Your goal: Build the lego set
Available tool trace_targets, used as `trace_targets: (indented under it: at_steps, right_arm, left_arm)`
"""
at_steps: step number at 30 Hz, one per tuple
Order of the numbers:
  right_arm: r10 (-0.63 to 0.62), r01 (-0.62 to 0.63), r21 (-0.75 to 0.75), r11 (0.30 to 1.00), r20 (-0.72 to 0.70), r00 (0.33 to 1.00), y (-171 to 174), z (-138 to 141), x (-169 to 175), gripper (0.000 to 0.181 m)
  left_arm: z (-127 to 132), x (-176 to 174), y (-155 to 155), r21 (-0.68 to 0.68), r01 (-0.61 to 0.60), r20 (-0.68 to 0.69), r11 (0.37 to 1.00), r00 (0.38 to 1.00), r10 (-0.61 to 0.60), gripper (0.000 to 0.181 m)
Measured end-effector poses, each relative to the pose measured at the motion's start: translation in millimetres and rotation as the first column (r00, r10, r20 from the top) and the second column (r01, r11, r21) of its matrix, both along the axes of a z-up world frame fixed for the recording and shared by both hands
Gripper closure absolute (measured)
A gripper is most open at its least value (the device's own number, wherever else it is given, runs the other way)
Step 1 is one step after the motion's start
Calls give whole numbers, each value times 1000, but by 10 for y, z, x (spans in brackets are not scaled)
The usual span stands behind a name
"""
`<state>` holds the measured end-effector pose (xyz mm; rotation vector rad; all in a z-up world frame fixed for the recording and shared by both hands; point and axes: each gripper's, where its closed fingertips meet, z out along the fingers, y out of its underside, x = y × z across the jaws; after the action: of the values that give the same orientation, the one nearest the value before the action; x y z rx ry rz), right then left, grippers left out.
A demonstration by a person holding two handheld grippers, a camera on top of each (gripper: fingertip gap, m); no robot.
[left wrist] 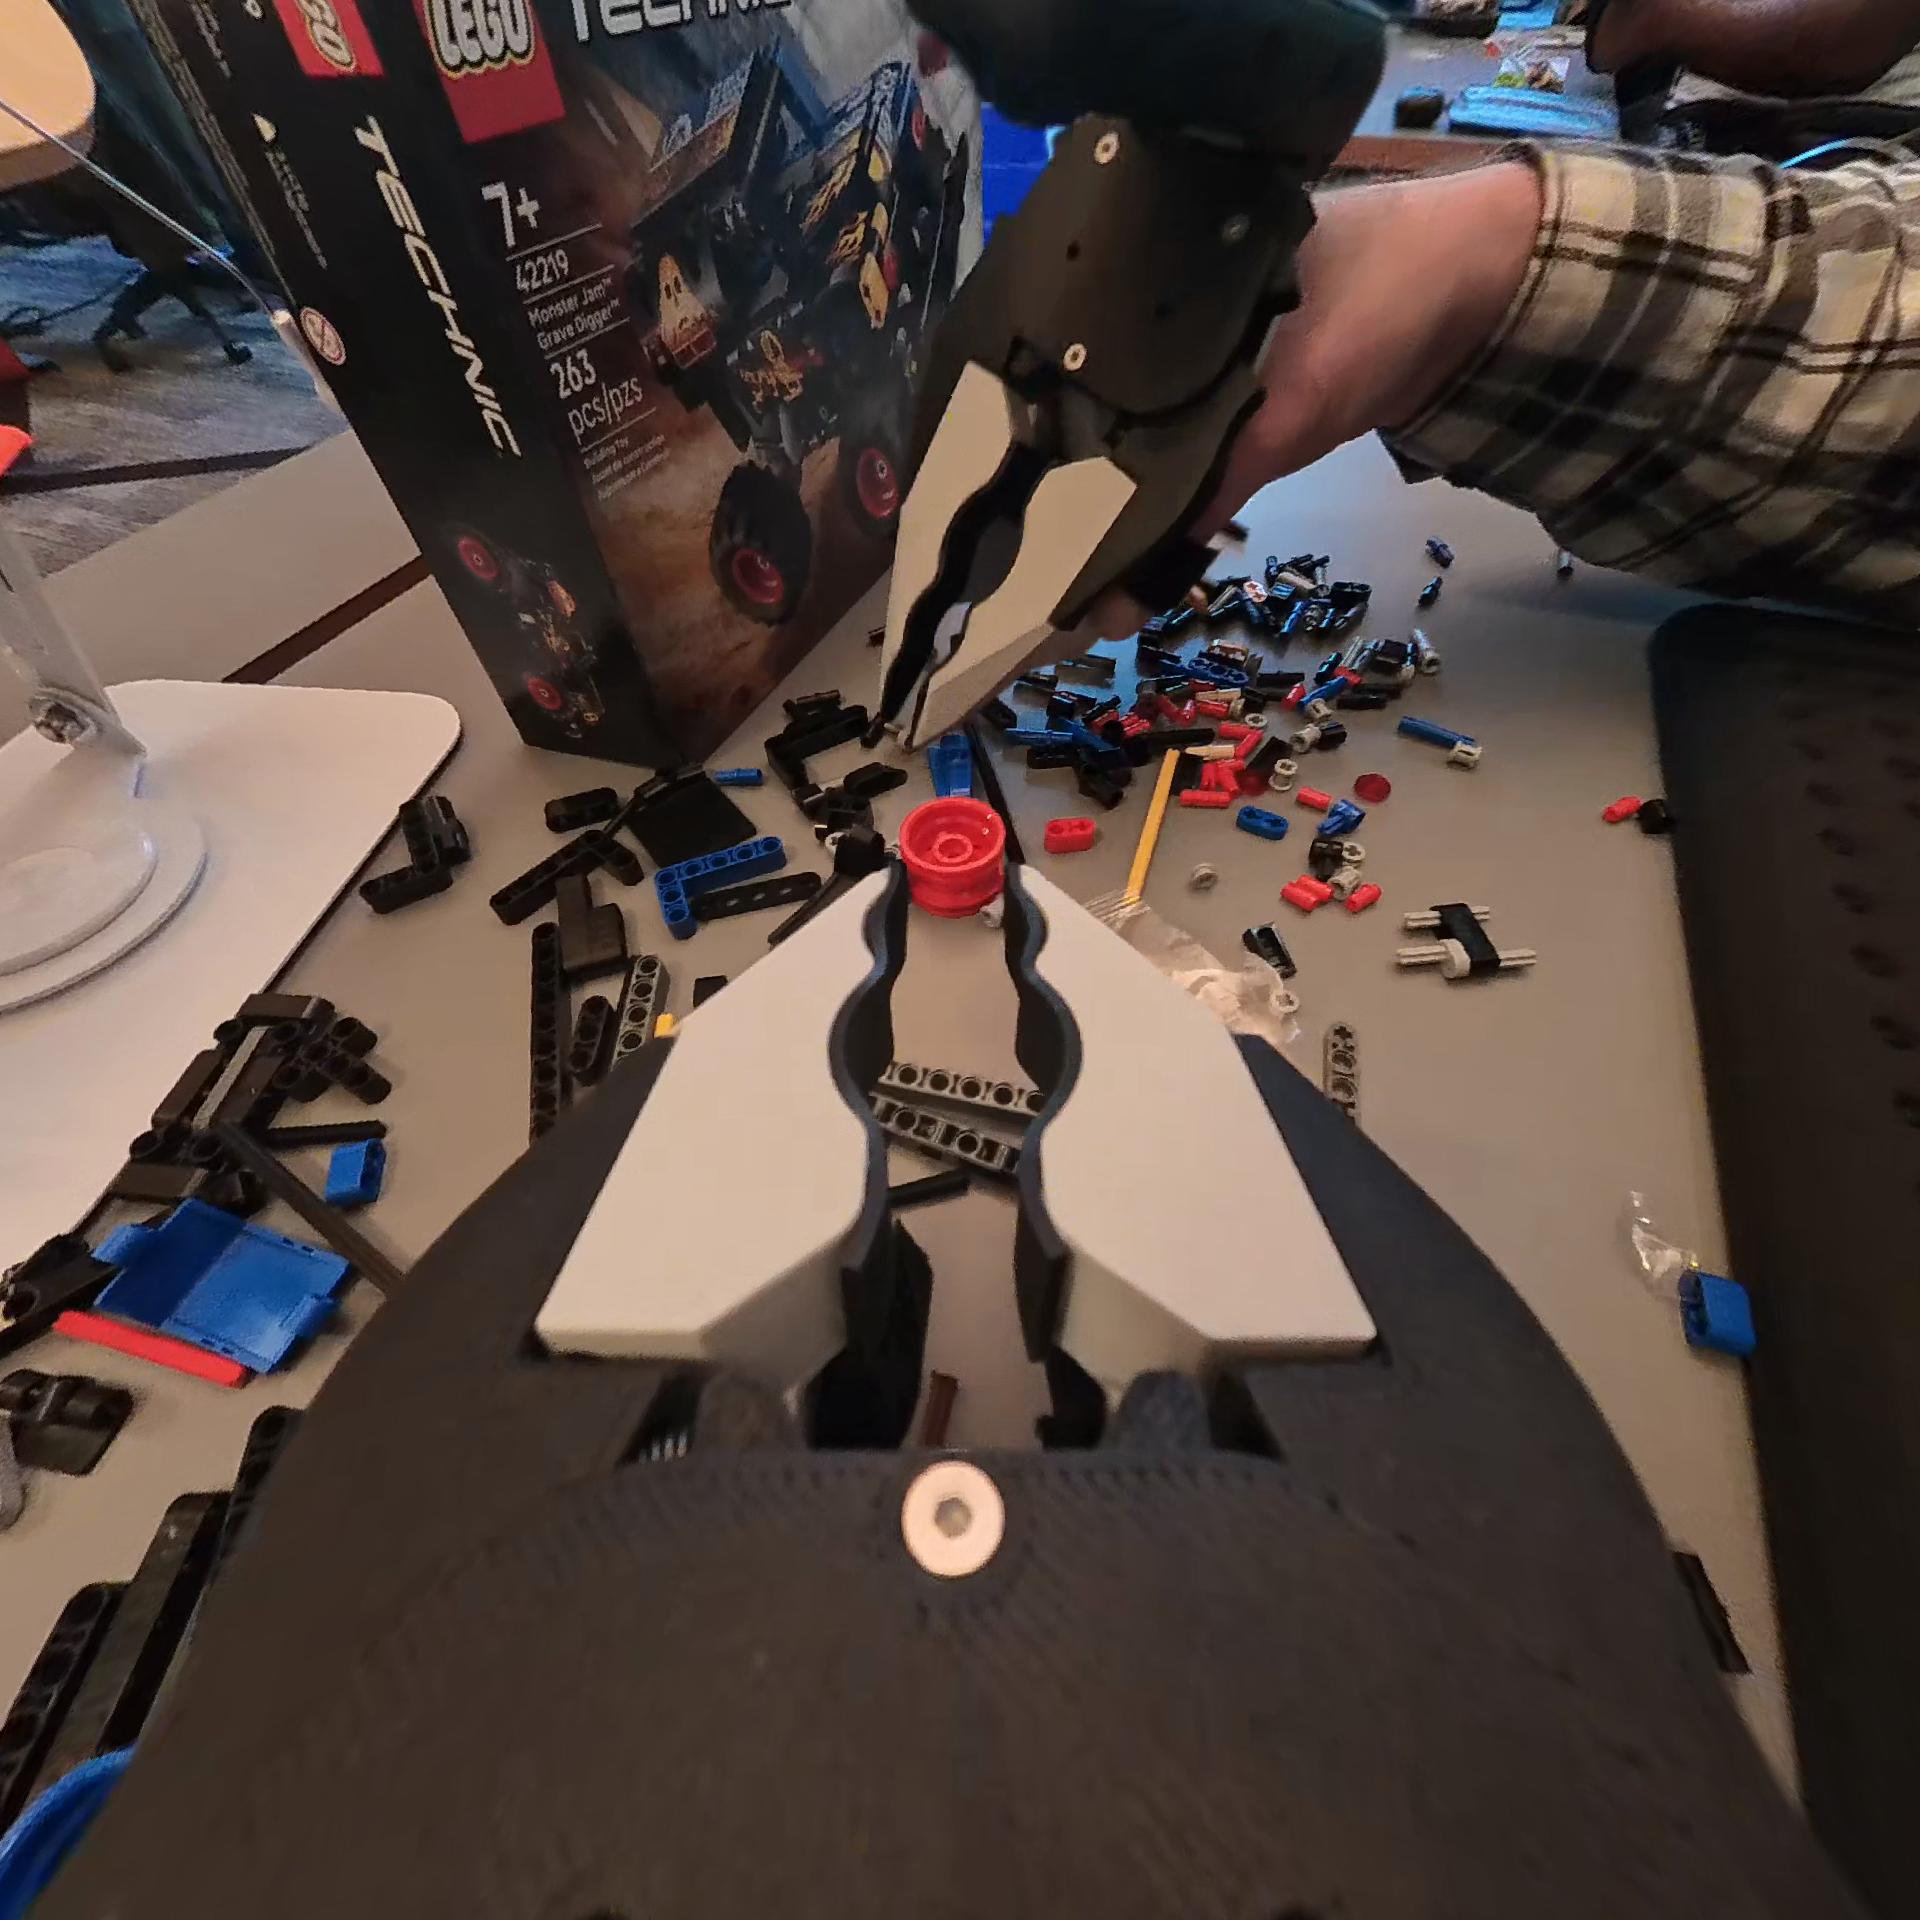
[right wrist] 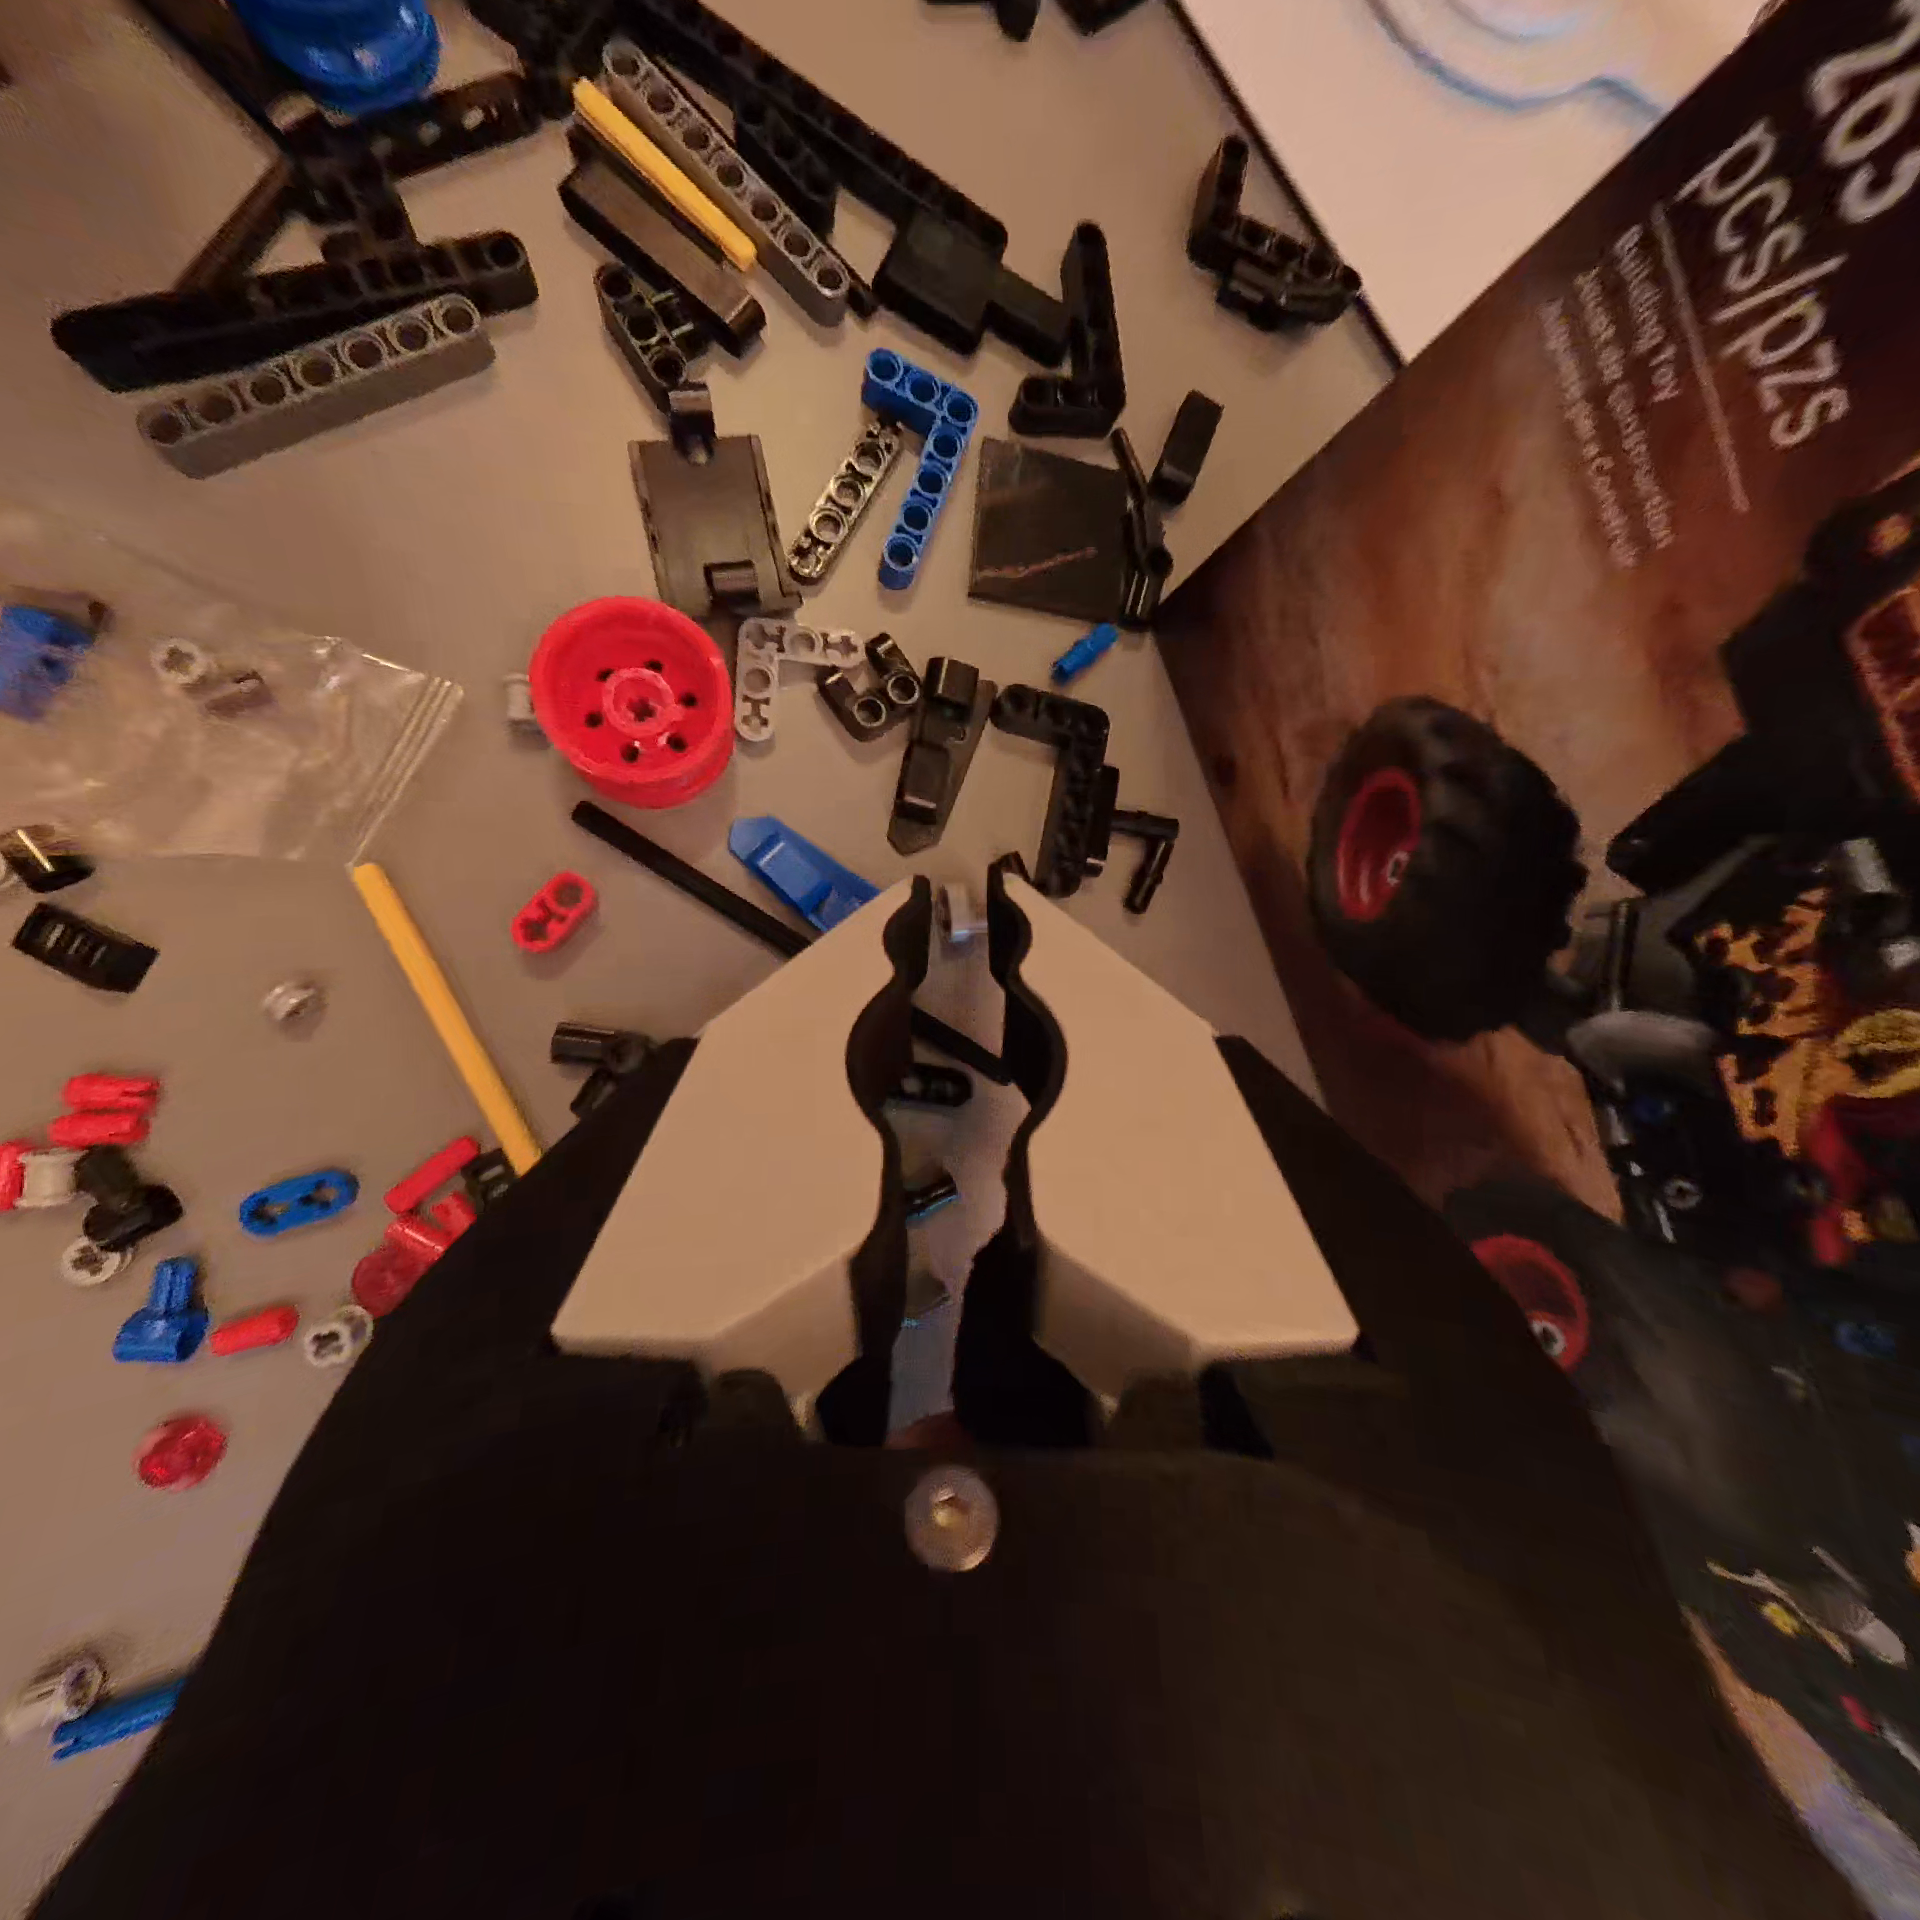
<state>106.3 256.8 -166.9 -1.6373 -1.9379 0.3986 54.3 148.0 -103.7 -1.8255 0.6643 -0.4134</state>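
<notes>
The left gripper [left wrist: 951,883] hung with its jaws parted, tips just short of the red wheel [left wrist: 951,857] on the table [left wrist: 1538,1122], with bare tabletop between the fingers. The right gripper [right wrist: 958,902] pinched a small grey pin [right wrist: 956,912] in nearly closed tips, close beside the box [right wrist: 1558,727] edge. Loose parts [left wrist: 1226,707] crowded both sides, leaving open room only near the black mat [left wrist: 1787,1039].

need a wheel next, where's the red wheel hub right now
The red wheel hub lies on the table just past the left gripper tips; in the right wrist view it sits left of centre, beside a clear plastic bag.
</notes>
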Motion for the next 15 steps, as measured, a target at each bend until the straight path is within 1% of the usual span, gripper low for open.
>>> trace_targets:
  at_steps: [4, 8, 10, 12, 15]
  right_arm:
    - [-6, 6, -29, 1000, 22, 1000, 9, -64, 23, 178]
    - [-14, 14, -3, 1000, 9, 1000, 34, -12, 45, 178]
    - [-20, 20, 3, 1000, -10, 1000, 14, 70, 78, 178]
    - [-33, 34, 38, 999, -29, 999, -8, 187, 146, 178]
    - [-32, 38, 74, 997, -72, 997, -182, 401, 275, 178]
  left_arm:
    - [-3, 36, -8, -2, 14, -3, 1000, 1000, -14, 165]
    - [-14, 39, -9, -1, 13, -13, 1000, 1000, -13, 165]
    - [-8, 36, -11, 1, 11, -14, 1000, 1000, -11, 165]
    - [0, 33, -11, 5, 7, -14, 1000, 1000, -6, 165]
    - [-13, 60, -21, 6, 10, -26, 1000, 1000, -10, 165]
